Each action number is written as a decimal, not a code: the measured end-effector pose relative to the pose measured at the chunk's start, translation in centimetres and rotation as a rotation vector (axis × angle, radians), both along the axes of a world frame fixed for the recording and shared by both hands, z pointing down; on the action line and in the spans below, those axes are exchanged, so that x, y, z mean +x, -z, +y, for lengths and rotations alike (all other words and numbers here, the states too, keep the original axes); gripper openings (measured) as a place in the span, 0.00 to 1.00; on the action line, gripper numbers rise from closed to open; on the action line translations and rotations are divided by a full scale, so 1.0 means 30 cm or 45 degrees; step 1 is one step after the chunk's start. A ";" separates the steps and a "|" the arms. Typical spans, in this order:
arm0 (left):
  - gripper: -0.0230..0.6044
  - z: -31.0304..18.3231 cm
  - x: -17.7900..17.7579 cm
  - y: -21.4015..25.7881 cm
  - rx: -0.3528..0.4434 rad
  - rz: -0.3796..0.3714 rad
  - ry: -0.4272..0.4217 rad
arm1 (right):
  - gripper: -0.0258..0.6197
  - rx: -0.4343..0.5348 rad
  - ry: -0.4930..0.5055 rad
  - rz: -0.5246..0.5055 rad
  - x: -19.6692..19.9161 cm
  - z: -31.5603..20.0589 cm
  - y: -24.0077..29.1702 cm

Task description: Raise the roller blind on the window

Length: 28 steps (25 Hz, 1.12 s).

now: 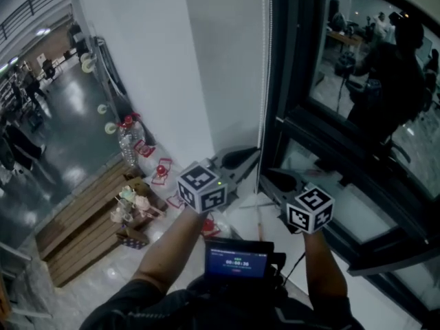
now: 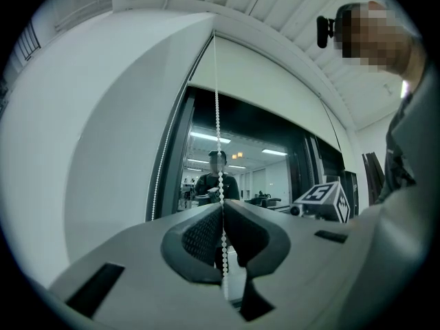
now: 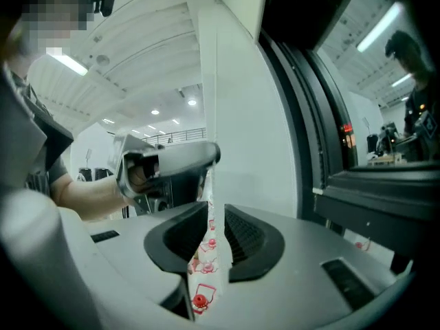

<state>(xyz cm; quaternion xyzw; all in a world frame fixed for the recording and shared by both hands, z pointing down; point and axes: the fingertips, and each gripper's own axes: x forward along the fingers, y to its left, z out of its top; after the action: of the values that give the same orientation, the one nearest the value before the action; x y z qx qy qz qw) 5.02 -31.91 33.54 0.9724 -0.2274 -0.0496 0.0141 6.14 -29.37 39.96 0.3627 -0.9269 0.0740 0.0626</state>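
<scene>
At nine o'clock in the head view, a clear plastic bottle (image 1: 129, 141) with a red cap stands on the glossy floor (image 1: 75, 136). Small red-and-white packets (image 1: 162, 171) lie just beside it. Wooden slats (image 1: 79, 229) stretch at eight o'clock. A lit screen (image 1: 237, 259) sits at six o'clock.

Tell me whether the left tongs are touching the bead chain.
Touching. The left gripper view shows the left tongs closed on the bead chain, which runs down pinched between them.
</scene>
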 end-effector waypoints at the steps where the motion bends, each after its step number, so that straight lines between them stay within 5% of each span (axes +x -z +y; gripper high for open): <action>1: 0.06 0.000 0.001 0.000 -0.001 0.004 -0.001 | 0.19 0.031 -0.005 0.003 0.021 0.002 0.042; 12: 0.06 0.038 0.026 0.004 -0.011 0.020 -0.048 | 0.19 0.301 0.078 -0.069 -0.015 -0.044 0.504; 16: 0.06 0.038 0.028 0.011 -0.009 0.021 -0.059 | 0.19 0.320 0.104 -0.087 -0.048 -0.071 0.554; 20: 0.06 0.033 0.028 0.005 -0.011 0.023 -0.053 | 0.05 0.304 0.114 -0.093 -0.069 -0.094 0.552; 28: 0.06 0.025 0.021 0.000 -0.020 0.019 -0.051 | 0.04 0.308 0.095 -0.177 -0.067 -0.104 0.544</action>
<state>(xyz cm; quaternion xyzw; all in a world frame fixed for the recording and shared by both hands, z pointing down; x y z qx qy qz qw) 5.66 -31.15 33.55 0.9762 -0.2082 -0.0549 0.0244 4.13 -32.49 23.64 0.3267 -0.9440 -0.0159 -0.0433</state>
